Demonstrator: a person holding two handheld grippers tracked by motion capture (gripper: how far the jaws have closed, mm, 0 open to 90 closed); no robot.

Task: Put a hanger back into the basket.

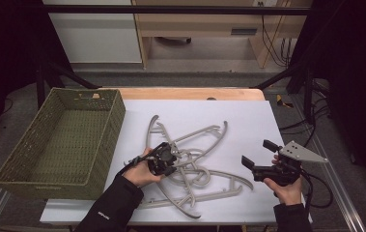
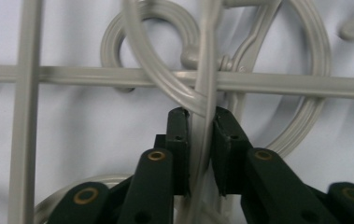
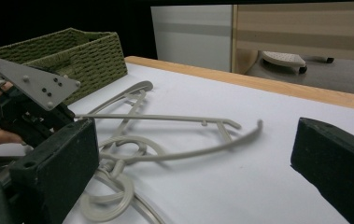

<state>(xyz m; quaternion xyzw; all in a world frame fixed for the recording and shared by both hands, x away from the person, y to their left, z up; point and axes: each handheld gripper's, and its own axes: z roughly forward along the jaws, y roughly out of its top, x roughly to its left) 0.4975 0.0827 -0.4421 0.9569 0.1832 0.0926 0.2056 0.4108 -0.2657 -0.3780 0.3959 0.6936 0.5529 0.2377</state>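
Nearest the person, the left gripper [image 1: 163, 159] is seen pinching a thin grey bar of one of the grey plastic clothes hangers [image 1: 190, 164], which lie tangled in a pile at the middle of the white table covering [image 1: 248, 116]. In the left gripper view the bar [image 2: 201, 140] is shown between the two black jaws, which are pressed against it from both sides, just below the point where a curved hook [image 2: 156, 60] and a long cross bar [image 2: 282, 84] overlap it.

The main risk is judged to lie in that tangle: if the gripped hanger is lifted, the hooks and bars laced through it could be dragged along, or the thin bar could slip or twist out of a narrow pinch.

The right gripper [image 1: 260, 159] is held clear of the pile to the right, its jaws spread wide with nothing between them; this is confirmed in the right gripper view.

Farther left stands the green woven rectangular basket [image 1: 60, 135], empty and just beside the covering.

The exact crossing at the jaws is given by the left gripper view, whereas the spread of the pile and the basket's place are given by the high view.
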